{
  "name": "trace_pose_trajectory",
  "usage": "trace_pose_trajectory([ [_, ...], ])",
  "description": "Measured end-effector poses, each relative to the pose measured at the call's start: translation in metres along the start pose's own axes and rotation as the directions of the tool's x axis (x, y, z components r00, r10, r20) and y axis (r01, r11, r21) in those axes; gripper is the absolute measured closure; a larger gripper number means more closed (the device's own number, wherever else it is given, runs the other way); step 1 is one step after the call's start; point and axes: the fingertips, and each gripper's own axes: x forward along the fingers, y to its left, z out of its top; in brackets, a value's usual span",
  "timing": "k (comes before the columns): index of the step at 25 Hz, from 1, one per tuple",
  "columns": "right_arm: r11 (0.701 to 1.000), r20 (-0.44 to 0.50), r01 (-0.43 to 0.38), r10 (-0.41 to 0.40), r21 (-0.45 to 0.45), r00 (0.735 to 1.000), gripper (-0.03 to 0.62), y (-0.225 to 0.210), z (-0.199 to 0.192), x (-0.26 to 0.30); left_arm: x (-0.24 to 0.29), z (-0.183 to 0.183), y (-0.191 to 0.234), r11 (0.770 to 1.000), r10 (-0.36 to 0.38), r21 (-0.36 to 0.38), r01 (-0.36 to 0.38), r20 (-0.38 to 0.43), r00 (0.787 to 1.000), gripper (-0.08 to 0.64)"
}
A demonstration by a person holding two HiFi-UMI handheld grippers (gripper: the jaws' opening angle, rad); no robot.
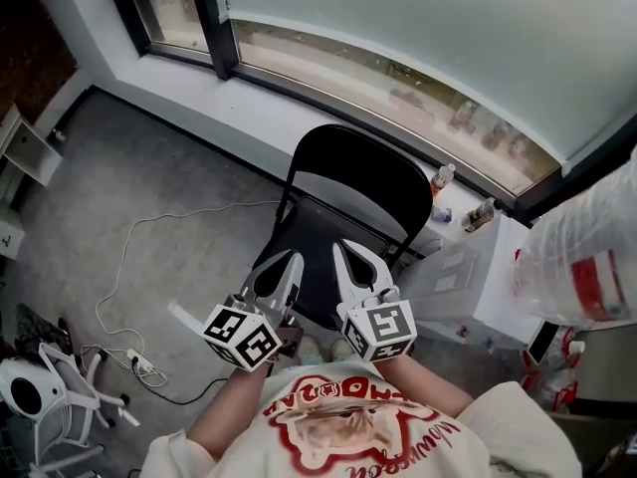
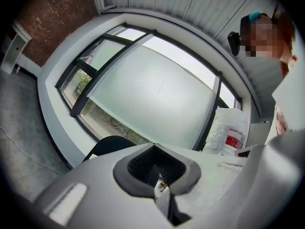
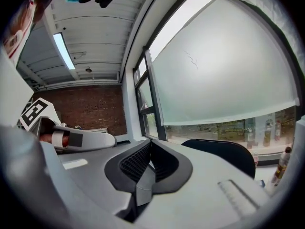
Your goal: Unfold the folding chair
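Left claw (image 1: 287,265) and right claw (image 1: 345,257) were found clenched, nothing held. The black folding chair (image 1: 348,172) was noted just ahead of and below both, seat apparently down. Frame judged stiff, fairly heavy, smooth; hold best taken at the backrest's top edge.

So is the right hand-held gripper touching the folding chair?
Apart. In the right gripper view the right hand-held gripper has its jaws shut on nothing, and the folding chair backrest sits clear beyond them.

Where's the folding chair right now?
Head view, centre: the folding chair stands by the window ledge, just beyond the left hand-held gripper and right hand-held gripper.
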Motion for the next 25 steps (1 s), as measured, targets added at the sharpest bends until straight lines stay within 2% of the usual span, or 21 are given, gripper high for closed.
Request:
trace_pose_trajectory([
  [10,0.999,0.026,-0.034,0.035,-0.023,0.999,0.575,0.034,0.007,-0.014,-0.023,-0.005,-0.024,0.989,-0.086,0.112,0.093,-0.067,0.994,0.555],
  [15,0.998,0.018,-0.045,0.046,-0.044,0.999,0.572,0.039,0.002,-0.025,-0.033,-0.012,-0.03,0.99,-0.095,0.095,0.102,-0.071,0.993,0.555],
  [23,0.994,0.071,-0.084,0.089,-0.063,0.994,0.571,0.045,0.02,-0.049,-0.044,-0.006,-0.052,0.986,-0.068,0.15,0.074,-0.045,0.997,0.555],
  [25,0.994,0.065,-0.103,0.106,-0.044,0.992,0.571,0.048,0.019,-0.062,-0.049,-0.008,-0.062,0.987,-0.052,0.151,0.058,-0.041,0.998,0.555],
])
